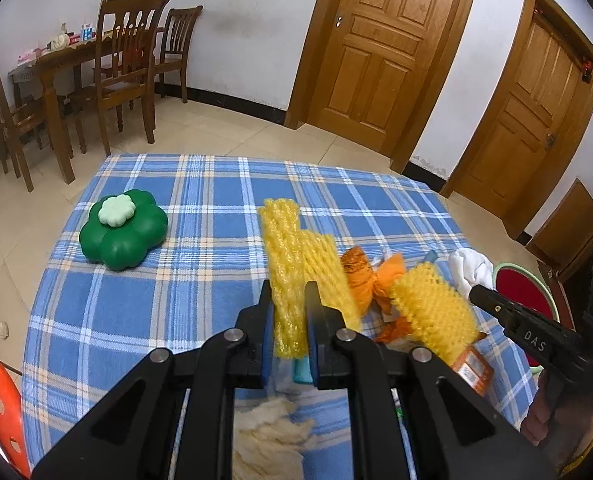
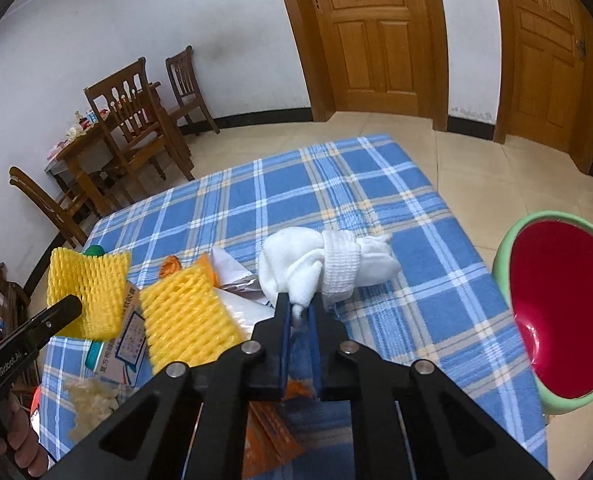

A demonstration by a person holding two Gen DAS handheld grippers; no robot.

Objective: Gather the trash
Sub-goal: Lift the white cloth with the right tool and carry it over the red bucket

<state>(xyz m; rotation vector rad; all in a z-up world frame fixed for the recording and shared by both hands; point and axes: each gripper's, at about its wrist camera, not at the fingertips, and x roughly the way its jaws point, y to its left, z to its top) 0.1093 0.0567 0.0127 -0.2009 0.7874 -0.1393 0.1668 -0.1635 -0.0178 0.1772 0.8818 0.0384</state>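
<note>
Left tongs (image 1: 289, 300): clamped on yellow foam net (image 1: 286, 280), lifted.
Right tongs (image 2: 298, 312): clamped on white cloth wad (image 2: 320, 268).
Bin (image 2: 512, 256): at 3 o'clock, nothing visible inside.
Remaining: second foam net (image 2: 186, 312), wrappers on the surface (image 2: 336, 184).

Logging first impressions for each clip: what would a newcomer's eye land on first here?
Probably the yellow foam net clamped upright in the left tongs, bright against the blue plaid tablecloth. Next, the white knotted cloth bundle pinched by the right tongs mid-table, with the red-lined bin waiting off the table's right edge. The green flower-shaped container sits alone at the far left.
</note>
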